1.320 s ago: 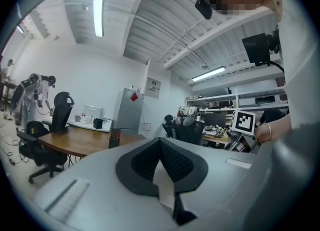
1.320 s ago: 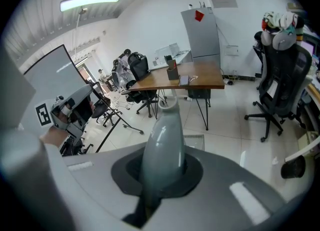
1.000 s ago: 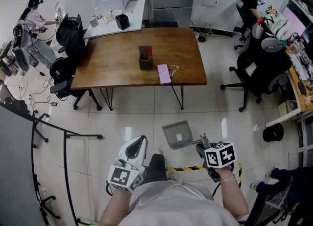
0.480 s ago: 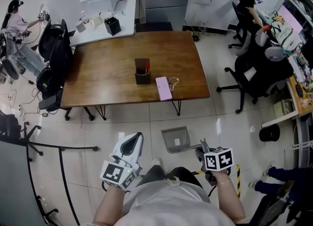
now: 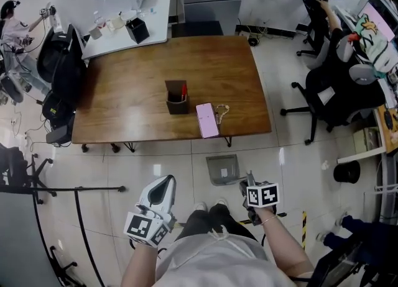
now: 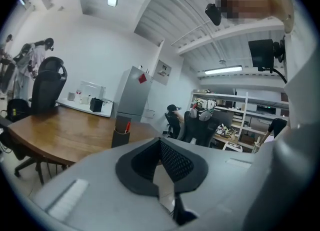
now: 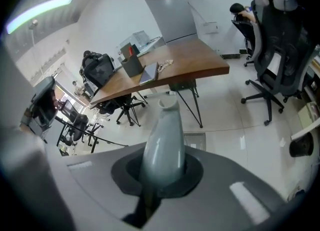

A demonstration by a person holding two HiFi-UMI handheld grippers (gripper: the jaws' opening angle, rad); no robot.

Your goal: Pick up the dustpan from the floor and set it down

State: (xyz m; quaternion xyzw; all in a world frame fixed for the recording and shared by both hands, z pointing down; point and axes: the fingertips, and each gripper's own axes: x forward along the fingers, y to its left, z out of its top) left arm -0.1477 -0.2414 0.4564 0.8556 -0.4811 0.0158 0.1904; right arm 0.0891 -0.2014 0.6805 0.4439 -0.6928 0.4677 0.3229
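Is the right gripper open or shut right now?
Shut on the dustpan: the right gripper has its jaws clamped on the grey handle.

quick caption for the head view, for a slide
Head view: right gripper clamped on the handle of a grey dustpan, just in front of the wooden table.

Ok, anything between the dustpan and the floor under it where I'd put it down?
Nothing visible. The right tongs grip the dustpan by its handle over bare tile; the table leg stands just beyond its far edge.
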